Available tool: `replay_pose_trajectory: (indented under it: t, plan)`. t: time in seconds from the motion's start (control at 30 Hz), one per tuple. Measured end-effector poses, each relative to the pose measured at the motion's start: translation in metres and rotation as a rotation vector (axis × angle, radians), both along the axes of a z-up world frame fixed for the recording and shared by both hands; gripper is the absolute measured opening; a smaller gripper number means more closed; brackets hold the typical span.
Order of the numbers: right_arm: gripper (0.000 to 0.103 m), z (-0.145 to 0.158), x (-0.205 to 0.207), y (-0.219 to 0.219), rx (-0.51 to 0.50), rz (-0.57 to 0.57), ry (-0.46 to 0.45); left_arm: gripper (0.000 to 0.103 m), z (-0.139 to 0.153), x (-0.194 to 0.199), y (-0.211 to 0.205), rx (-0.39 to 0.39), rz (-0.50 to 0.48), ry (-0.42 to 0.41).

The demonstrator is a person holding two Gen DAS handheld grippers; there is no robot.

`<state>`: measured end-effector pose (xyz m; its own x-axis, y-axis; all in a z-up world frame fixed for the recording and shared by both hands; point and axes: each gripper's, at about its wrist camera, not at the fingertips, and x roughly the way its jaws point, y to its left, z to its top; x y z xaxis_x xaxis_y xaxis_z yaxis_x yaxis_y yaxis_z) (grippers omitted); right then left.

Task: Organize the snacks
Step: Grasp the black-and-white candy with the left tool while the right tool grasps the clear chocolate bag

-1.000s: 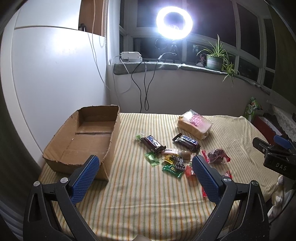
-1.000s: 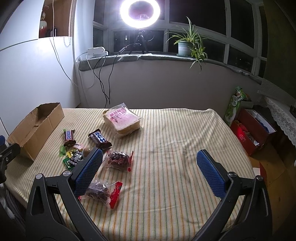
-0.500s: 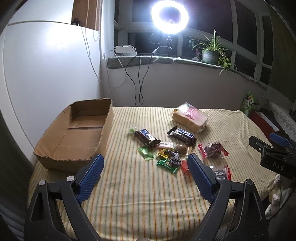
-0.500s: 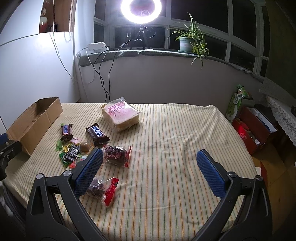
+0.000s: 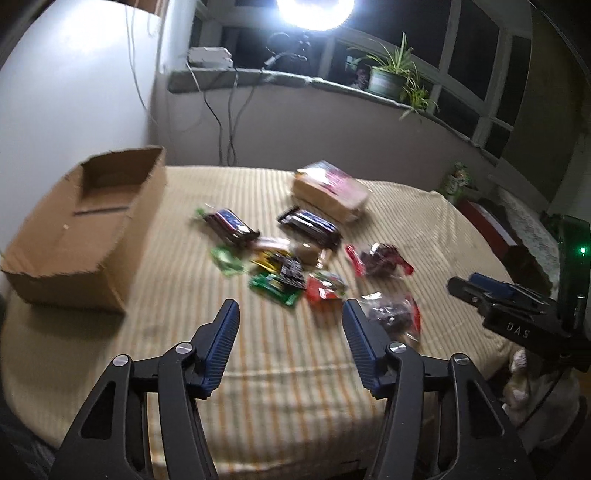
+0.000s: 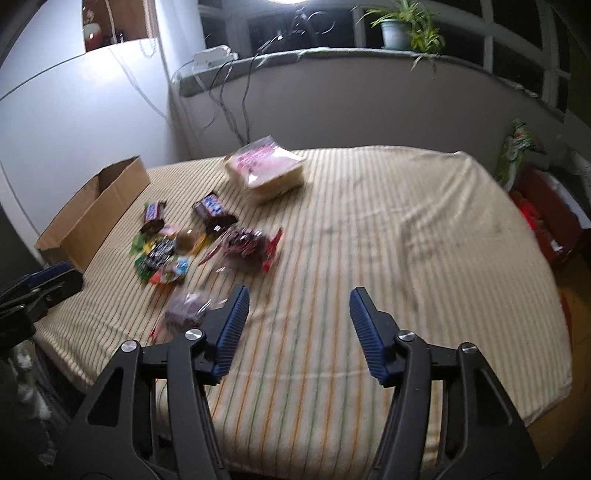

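Note:
A heap of snacks lies on the striped cloth: two dark chocolate bars point(image 5: 231, 225) point(image 5: 310, 223), small green, yellow and red candy packs point(image 5: 275, 286), two clear bags with red ends point(image 5: 378, 258) point(image 5: 393, 317) and a bagged loaf of bread point(image 5: 328, 190). An open cardboard box point(image 5: 81, 225) stands at the left. My left gripper point(image 5: 290, 314) hovers over the near cloth, its jaws closing with nothing between them. My right gripper point(image 6: 299, 299) hangs right of the heap, jaws also closing on nothing; the nearest clear bag point(image 6: 188, 312) lies beside its left finger point(image 6: 234, 319).
The table's point(image 6: 406, 221) right half shows only striped cloth. A red box point(image 6: 554, 218) and a green bag point(image 6: 517, 147) sit on the floor at the right. A windowsill with a potted plant point(image 6: 399, 29), cables and a ring light point(image 5: 314, 11) runs behind.
Both grippers have dropped and tilted down toward the table, and the jaws of both have narrowed. The snacks and the box have not moved on the cloth.

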<state>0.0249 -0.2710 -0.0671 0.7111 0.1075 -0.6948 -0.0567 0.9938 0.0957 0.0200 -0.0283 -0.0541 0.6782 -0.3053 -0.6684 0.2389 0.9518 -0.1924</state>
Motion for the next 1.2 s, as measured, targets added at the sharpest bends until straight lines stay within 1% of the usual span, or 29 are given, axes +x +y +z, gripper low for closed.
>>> replay_pose_trajectory:
  t: [0.17, 0.27, 0.3, 0.33, 0.37, 0.4, 0.43, 0.5, 0.6, 0.73, 0.8, 0.93, 1.0, 1.1, 1.2]
  plan:
    - [0.059, 0.002, 0.0, 0.012, 0.016, 0.062, -0.006, 0.055, -0.01, 0.01, -0.002, 0.01, -0.009, 0.027]
    - [0.06, 0.006, -0.001, 0.026, 0.021, 0.146, -0.026, 0.049, -0.013, 0.022, 0.001, 0.006, -0.015, 0.043]
    - [0.062, 0.006, -0.001, 0.032, 0.016, 0.174, -0.029, 0.048, -0.015, 0.027, 0.003, 0.001, -0.018, 0.049]
    - [0.069, 0.006, 0.001, 0.039, 0.003, 0.209, -0.03, 0.046, -0.016, 0.032, 0.004, 0.001, -0.021, 0.053]
    - [0.073, 0.005, 0.001, 0.045, -0.01, 0.234, -0.035, 0.044, -0.017, 0.037, 0.002, 0.007, -0.028, 0.054]
    - [0.081, 0.004, 0.003, 0.051, -0.024, 0.258, -0.041, 0.04, -0.018, 0.041, 0.001, 0.014, -0.034, 0.053]
    - [0.082, 0.004, 0.003, 0.058, -0.037, 0.287, -0.049, 0.036, -0.019, 0.046, -0.001, 0.022, -0.041, 0.053]
    - [0.082, 0.003, 0.005, 0.067, -0.061, 0.337, -0.064, 0.033, -0.021, 0.055, -0.007, 0.041, -0.059, 0.056]
    - [0.082, 0.001, 0.009, 0.074, -0.104, 0.403, -0.064, 0.031, -0.026, 0.067, -0.018, 0.075, -0.096, 0.058]
    - [0.082, -0.007, 0.019, 0.082, -0.158, 0.507, -0.031, 0.024, -0.031, 0.08, -0.027, 0.096, -0.124, 0.073]
    - [0.082, -0.011, 0.022, 0.084, -0.172, 0.551, -0.019, 0.024, -0.034, 0.087, -0.029, 0.103, -0.133, 0.087]
    - [0.082, -0.018, 0.03, 0.087, -0.166, 0.619, 0.012, 0.024, -0.04, 0.094, -0.031, 0.128, -0.139, 0.113]
    - [0.082, -0.021, 0.034, 0.087, -0.166, 0.629, 0.028, 0.024, -0.043, 0.097, -0.032, 0.138, -0.139, 0.124]
    - [0.082, -0.027, 0.039, 0.085, -0.132, 0.65, 0.065, 0.025, -0.044, 0.098, -0.034, 0.148, -0.144, 0.129]
    - [0.082, -0.031, 0.04, 0.084, -0.113, 0.669, 0.09, 0.025, -0.046, 0.099, -0.039, 0.182, -0.158, 0.123]
